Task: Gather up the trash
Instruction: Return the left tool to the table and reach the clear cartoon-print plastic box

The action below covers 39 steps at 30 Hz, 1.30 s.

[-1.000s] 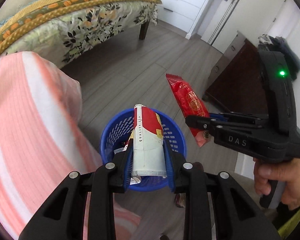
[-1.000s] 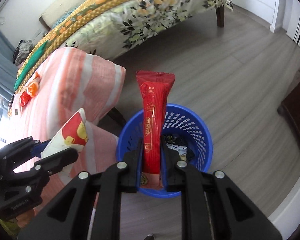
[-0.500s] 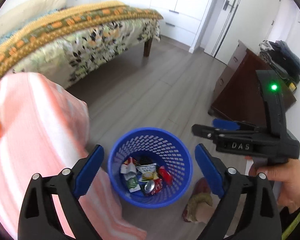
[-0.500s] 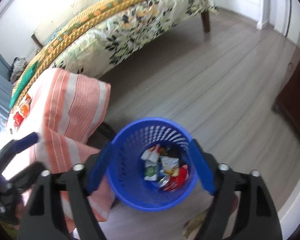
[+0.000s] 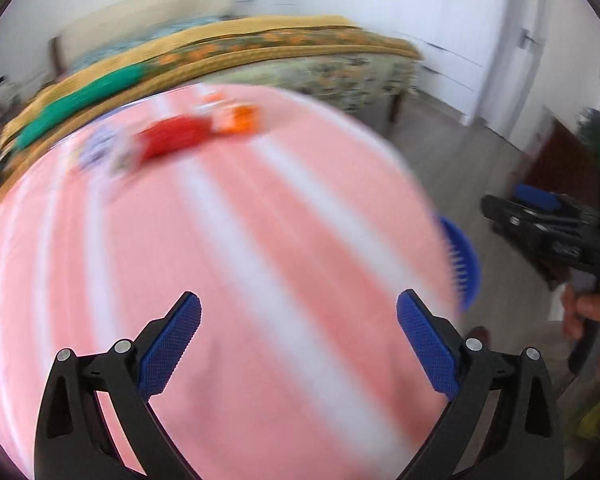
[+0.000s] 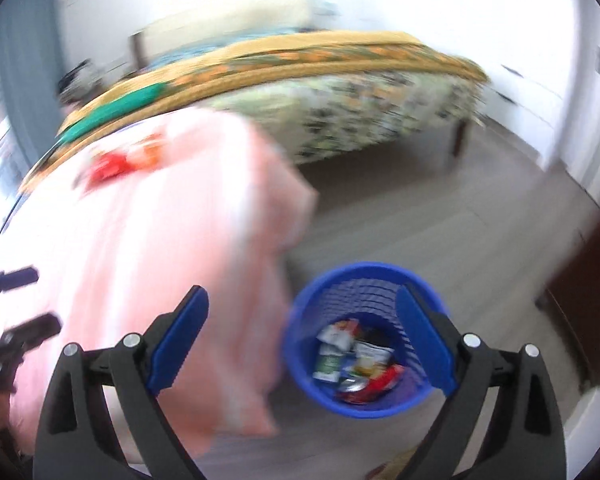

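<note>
Trash left: red wrapper [image 5: 172,141] and orange wrapper [image 5: 240,120] lying on the far part of the pink striped cloth [image 5: 228,280], touching or nearly so; pale scraps just left of them, too blurred to name.
Trash collected: several wrappers [image 6: 356,364] and what looks like a crushed can lying in the bottom of the blue basket [image 6: 364,276].
Basket place: on the floor [image 6: 440,216] just beside the hanging edge of the cloth; only its rim shows at the cloth's right edge in the left wrist view.
Left gripper [image 5: 298,338]: spread wide, holding nothing, hovering over the near part of the cloth, well apart from the wrappers.
Right gripper [image 6: 302,328]: spread wide, holding nothing, above the basket and the cloth's edge.
Step in hand, as judged: reach out to the table for the next wrappers.
Doing it well: slow down before arriving, since both views are smeared with motion; bring the fingers low and flat to the cloth, one on each side of a wrapper's narrow width; take one wrapper per gripper; pinch the wrapper alone, not a fold of cloth.
Risk: thin foil sliding away under a finger, or cloth dragged along and other scraps pulled off the table.
Surroundings: bed [image 6: 340,92] with flowered cover behind, dark cabinet [image 5: 556,160] at right.
</note>
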Motion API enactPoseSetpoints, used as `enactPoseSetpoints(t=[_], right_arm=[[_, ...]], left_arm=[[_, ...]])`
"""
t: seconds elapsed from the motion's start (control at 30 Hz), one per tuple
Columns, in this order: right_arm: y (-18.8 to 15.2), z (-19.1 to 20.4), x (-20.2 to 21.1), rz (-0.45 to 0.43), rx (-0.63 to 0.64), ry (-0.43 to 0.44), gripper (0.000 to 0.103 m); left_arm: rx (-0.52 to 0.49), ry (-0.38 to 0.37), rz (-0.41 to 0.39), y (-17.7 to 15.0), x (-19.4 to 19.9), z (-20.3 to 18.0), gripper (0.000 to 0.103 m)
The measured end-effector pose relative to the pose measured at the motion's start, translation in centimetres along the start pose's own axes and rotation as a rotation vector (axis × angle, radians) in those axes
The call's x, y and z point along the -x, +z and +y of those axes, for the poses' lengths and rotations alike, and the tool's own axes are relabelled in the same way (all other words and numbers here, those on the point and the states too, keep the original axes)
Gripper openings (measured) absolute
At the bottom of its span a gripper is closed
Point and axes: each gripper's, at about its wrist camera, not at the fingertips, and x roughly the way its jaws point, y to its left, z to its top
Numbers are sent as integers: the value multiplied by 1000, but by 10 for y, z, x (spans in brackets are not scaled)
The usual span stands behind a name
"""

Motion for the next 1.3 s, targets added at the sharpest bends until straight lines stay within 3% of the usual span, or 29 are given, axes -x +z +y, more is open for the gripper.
enactPoseSetpoints(t=[0.13,0.3,0.5,0.83,0.97,1.1,1.13,1.17,1.2,1.3], right_arm=[[4,86,-5,19,143,108,92],[10,162,-31,74,281,175,92],[9,208,-62,112,372,180,92],[6,217,-74,136,352,216,93],[5,216,-73,135,349,218,93],[4,216,-72,133,348,217,93],[4,216,-72,131,349,215,93],[4,215,-72,131,348,215,93],[4,215,-71,130,346,216,93],[4,213,-71,129,338,213,93]], left_arm=[[98,74,6,-18,16,59,97],[201,138,-1,-20,28,119,97],[268,140,-20,15,26,167,97],[461,18,-25,130,-50,204,97],[547,21,37,142,-84,208,97],[563,39,96,143,-100,204,97],[568,43,91,143,-101,204,94],[574,41,88,142,-101,204,80],[577,37,96,141,-102,206,72],[562,25,85,137,-98,209,64]])
